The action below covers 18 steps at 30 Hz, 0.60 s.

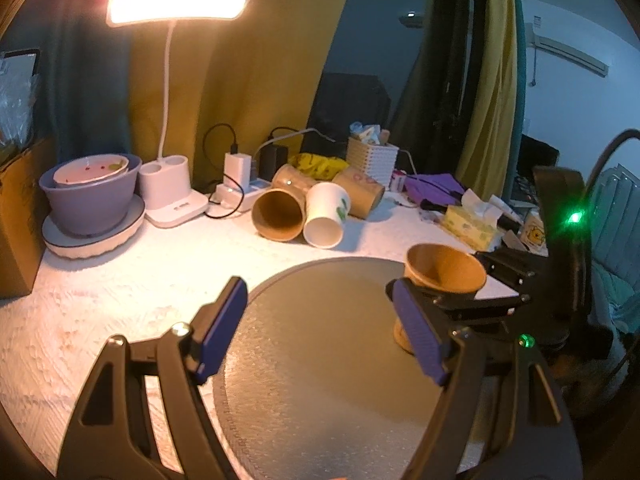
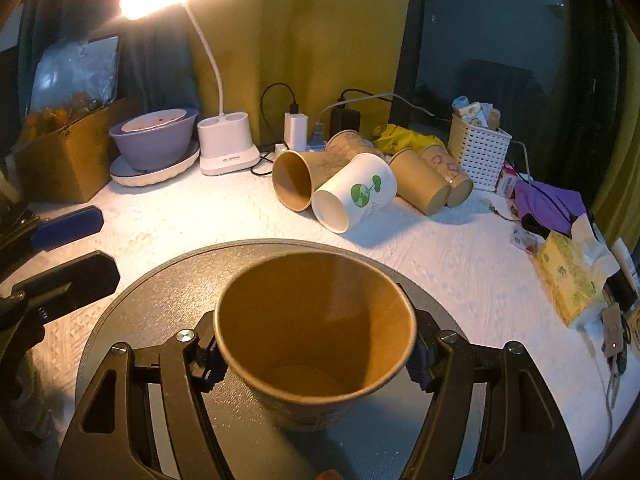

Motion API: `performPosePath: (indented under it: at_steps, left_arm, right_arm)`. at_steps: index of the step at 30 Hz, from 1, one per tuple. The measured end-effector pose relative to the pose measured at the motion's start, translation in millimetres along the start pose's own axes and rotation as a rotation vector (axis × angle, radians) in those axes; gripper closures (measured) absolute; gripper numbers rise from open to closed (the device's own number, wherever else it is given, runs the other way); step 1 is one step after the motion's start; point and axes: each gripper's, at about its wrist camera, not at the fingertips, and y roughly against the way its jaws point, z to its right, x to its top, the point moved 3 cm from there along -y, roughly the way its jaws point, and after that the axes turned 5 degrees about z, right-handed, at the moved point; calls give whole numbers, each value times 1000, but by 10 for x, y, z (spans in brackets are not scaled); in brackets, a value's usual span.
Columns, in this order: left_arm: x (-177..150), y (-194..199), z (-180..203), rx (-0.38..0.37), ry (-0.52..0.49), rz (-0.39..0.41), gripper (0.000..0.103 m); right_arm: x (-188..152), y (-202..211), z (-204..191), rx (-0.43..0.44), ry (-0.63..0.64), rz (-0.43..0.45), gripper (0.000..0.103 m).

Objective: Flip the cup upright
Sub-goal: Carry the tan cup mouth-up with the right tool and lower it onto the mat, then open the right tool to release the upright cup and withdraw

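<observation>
A brown paper cup (image 2: 316, 364) stands mouth up on the round grey tray (image 2: 168, 292). My right gripper (image 2: 316, 360) is shut on the cup, its two pads pressing the cup's sides. In the left wrist view the same cup (image 1: 444, 272) shows at the tray's right edge with the right gripper's black arms around it. My left gripper (image 1: 320, 332) is open and empty, hovering over the grey tray (image 1: 320, 380), left of the cup. Its blue pads also show at the left edge of the right wrist view.
Several paper cups lie on their sides behind the tray, brown (image 2: 296, 180) and white (image 2: 352, 196). A lit desk lamp (image 2: 228, 148), purple bowl on a plate (image 2: 156, 136), cardboard box (image 2: 64, 156), white basket (image 2: 478, 152), chargers with cables and a tissue box (image 2: 568, 280) line the table.
</observation>
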Motion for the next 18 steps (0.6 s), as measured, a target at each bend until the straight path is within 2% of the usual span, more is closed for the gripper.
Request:
performPosePath:
  at_steps: [2, 15, 18]
  left_arm:
    - [4, 10, 10, -3, -2, 4, 26]
    - [0, 99, 138, -28, -41, 32, 26]
    - [14, 190, 211, -39, -68, 71, 26]
  right_arm:
    - [-14, 20, -10, 4, 2, -5, 22]
    - [-73, 236, 1, -7, -28, -22, 22]
    - [-99, 347, 4, -4, -43, -23, 22]
